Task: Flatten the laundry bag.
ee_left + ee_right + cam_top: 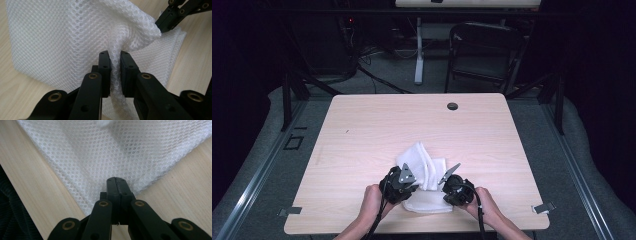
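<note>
Left tongs (115, 56): black, two-jawed, rising from the bottom of the left gripper view; jaws drawn narrow on a bunched ridge of white mesh cloth (62, 37), which is pinched between the pads and pulled up into a fold.

Right tongs (117, 181): black, same build; jaws pressed together over the near corner of the cloth (112, 152), the edge caught between them. In the left gripper view the tip of these tongs (165, 26) meets the cloth at its upper right fold.

Cloth, white mesh (424, 177): thin, see-through netting with a fine, even pattern of small round holes, honeycomb-like. Lies on the desk (362, 135) toward its near edge, about midway across, between the two tongs. Loosely folded in several layers; one part lies flat on the wood, another part rises in soft creases and a rounded hump toward the far side. Edges straight where flat; one corner points toward the right tongs.

Desk: pale wood grain, rounded corners, a small dark round cap (452, 106) near the far edge.

Hands: left hand (373, 197) and right hand (484, 200) enter from the near side, each gripping its tongs, a cable trailing from each.
</note>
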### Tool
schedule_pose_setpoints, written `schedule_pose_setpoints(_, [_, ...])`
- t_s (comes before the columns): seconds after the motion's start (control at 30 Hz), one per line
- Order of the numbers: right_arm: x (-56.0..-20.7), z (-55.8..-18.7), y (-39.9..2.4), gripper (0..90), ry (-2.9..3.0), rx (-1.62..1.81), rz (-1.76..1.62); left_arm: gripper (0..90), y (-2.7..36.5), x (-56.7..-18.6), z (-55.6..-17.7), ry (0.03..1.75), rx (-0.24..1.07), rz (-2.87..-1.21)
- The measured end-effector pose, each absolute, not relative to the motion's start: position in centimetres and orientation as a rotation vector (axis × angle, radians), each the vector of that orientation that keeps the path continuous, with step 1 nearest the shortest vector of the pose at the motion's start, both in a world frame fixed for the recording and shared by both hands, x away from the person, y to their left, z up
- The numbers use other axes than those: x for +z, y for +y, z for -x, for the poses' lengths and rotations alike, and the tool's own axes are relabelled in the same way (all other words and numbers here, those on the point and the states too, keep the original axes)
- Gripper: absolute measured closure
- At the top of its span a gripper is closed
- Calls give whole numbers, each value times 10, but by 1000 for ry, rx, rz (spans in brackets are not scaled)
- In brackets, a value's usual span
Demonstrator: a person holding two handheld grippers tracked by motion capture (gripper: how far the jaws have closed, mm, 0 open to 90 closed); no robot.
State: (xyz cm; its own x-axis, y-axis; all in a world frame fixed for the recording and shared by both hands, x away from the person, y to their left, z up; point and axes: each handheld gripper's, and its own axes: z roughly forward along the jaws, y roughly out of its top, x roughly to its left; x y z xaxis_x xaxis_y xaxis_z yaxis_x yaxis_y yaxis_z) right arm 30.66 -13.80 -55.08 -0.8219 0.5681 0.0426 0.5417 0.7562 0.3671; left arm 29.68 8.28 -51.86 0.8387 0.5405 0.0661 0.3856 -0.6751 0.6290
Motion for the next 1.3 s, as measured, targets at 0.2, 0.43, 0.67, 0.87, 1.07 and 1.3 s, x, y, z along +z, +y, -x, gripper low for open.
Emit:
schedule_pose_setpoints(0.2, [-551, -307, -139, 900, 2872, 560, -924, 806, 85, -519, -296, 670, 316, -2428])
schedule_pose_setpoints(0.43, [-550, -307, -140, 900, 2862, 544, -934, 802, 90, -517, -295, 682, 305, -2421])
schedule_pose_setpoints(0.67, [-550, -309, -143, 900, 2852, 519, -934, 786, 93, -516, -296, 701, 315, -2398])
schedule_pose_setpoints(0.87, [-550, -312, -147, 900, 2852, 534, -959, 782, 97, -516, -296, 730, 303, -2400])
schedule_pose_setpoints(1.07, [-550, -314, -150, 900, 2843, 537, -966, 772, 105, -516, -296, 737, 283, -2374])
schedule_pose_setpoints(1.3, [-550, -317, -157, 900, 2836, 532, -974, 767, 114, -517, -298, 781, 237, -2356])
